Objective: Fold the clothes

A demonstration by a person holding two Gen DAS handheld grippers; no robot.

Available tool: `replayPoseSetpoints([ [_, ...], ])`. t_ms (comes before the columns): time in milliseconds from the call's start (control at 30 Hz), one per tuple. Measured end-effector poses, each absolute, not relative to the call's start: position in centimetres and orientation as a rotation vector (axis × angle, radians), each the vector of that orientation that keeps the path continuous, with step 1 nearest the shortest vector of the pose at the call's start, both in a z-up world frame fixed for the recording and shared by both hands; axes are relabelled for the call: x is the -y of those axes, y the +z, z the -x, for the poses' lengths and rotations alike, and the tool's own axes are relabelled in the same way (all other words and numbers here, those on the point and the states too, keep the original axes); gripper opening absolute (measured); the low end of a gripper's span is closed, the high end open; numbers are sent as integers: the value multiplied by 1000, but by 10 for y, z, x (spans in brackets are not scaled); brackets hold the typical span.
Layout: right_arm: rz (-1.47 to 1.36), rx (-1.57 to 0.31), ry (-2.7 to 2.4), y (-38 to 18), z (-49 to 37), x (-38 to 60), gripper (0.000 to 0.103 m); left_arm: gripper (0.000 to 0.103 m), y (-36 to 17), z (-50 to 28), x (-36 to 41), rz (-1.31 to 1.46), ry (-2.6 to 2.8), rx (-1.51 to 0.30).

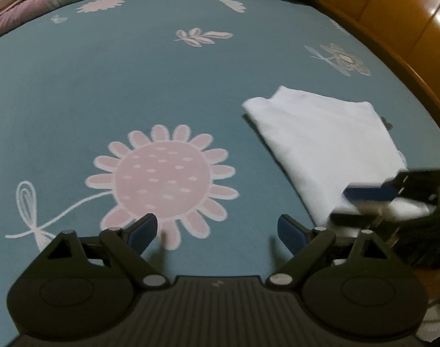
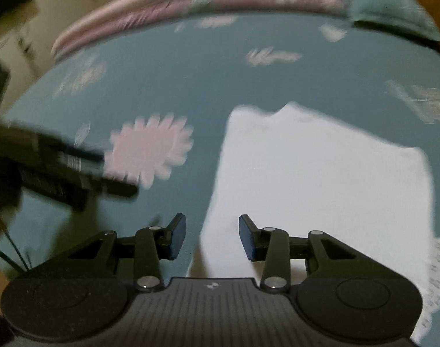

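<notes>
Cloth [image 1: 321, 144], white and folded flat, lies on the bed [image 1: 133, 86] near its wooden edge; the left tool [image 1: 217, 230] hangs empty beside it, jaws wide apart. From the right wrist, the right tool [image 2: 212, 237] straddles the cloth's near corner, jaws apart, pads off it, seemingly letting go.

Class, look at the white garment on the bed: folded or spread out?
Folded: the white garment lies as a compact rectangle with layered edges on the blue bedsheet.
</notes>
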State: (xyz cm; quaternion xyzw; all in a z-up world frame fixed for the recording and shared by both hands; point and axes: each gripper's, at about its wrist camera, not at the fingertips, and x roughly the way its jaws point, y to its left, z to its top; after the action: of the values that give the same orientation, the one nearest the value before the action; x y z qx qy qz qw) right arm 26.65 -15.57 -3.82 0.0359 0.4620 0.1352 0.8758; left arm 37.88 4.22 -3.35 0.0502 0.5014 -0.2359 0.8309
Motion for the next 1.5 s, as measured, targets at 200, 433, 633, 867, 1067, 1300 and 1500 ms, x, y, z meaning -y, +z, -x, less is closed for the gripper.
replayPoseSetpoints([
  [200,-59,-938,355,-29,-275,158,50,90,-34,-376,-62,-65,-376,-1085],
  [433,-5,-942,464,-44,-295,150,60,90,-33,-364,-63,-21,-268,-1100],
  [633,-47,-900,353,-26,-267,205,59,90,-28,-362,-35,-28,-278,-1094],
  [867,-206,-918,116,-47,-236,283,61,90,-19,-368,30,-70,-420,-1087],
  [1067,-214,-877,54,-36,-201,308,58,90,-12,-372,69,-129,-492,-1082],
  [1300,-269,-897,62,-46,-197,322,27,90,-12,-372,90,-159,-538,-1095],
  [1500,-282,-943,42,-57,-196,329,9,90,-13,-369,96,-169,-559,-1109],
])
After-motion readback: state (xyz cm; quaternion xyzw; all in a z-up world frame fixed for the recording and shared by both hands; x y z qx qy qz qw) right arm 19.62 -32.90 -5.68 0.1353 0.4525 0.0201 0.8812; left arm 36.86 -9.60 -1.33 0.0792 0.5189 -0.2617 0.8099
